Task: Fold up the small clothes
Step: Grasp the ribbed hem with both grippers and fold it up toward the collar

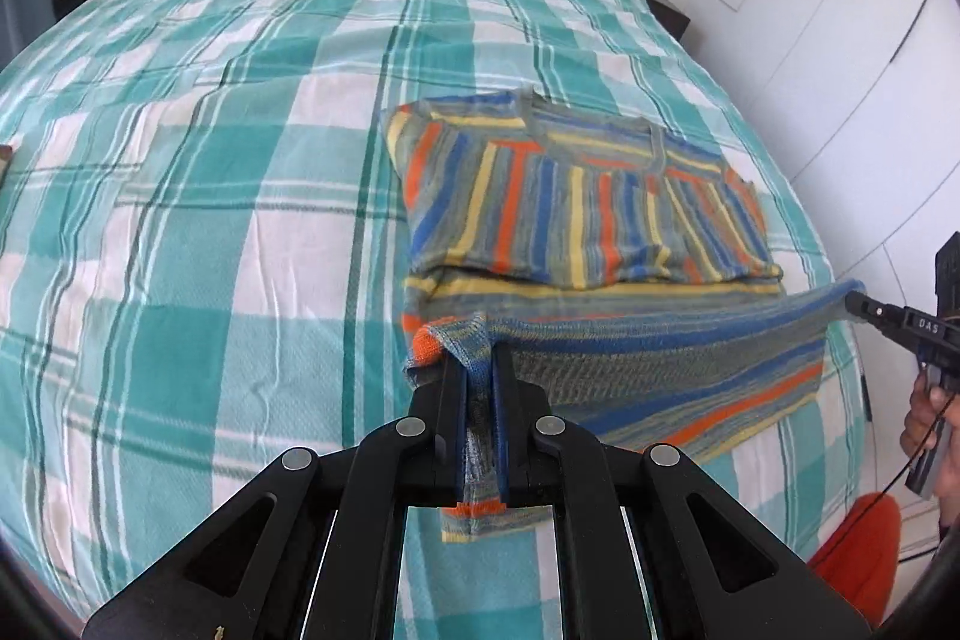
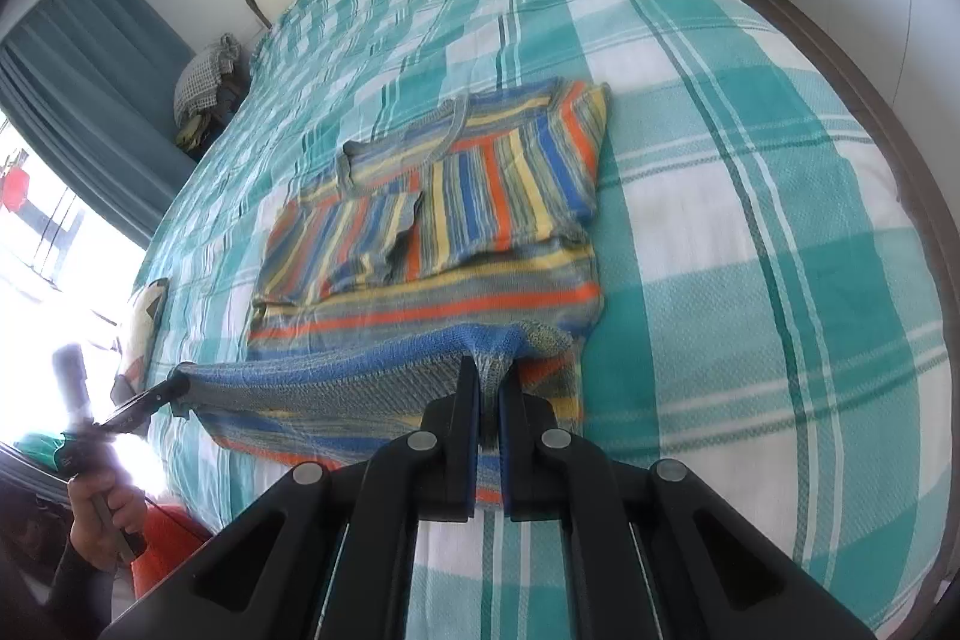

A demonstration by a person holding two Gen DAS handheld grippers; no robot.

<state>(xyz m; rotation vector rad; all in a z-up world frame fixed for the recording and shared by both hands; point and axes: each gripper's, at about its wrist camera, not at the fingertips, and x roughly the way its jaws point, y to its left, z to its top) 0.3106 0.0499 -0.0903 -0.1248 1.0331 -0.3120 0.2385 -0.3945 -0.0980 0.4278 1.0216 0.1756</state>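
Black fingers of the left gripper [image 1: 478,358] fill the bottom of the left wrist view, pressed together on a bunched corner of the striped knit sweater's [image 1: 591,214] bottom hem, with a scrap of fabric hanging below the jaws. From there the hem stretches taut toward three o'clock, where the right gripper [image 1: 855,303] pinches its other corner; only that tool's tip and part of the hand [image 1: 927,415] holding it show before the frame cuts them off. In the right wrist view, the right gripper [image 2: 490,375] is likewise clamped on the hem, and the lifted edge runs toward nine o'clock to the left gripper [image 2: 174,388], whose body is washed out by glare from the window [image 2: 48,220]. The sweater lies on a teal and white plaid bedspread [image 1: 240,160], its sleeves folded inward over the chest and its neckline toward twelve o'clock; the lifted hem hides the fabric beneath it. At ten o'clock beside the bed sits a blurred heap of checked cloth [image 2: 207,79]. White wardrobe doors [image 1: 840,10] curve along the right edge.
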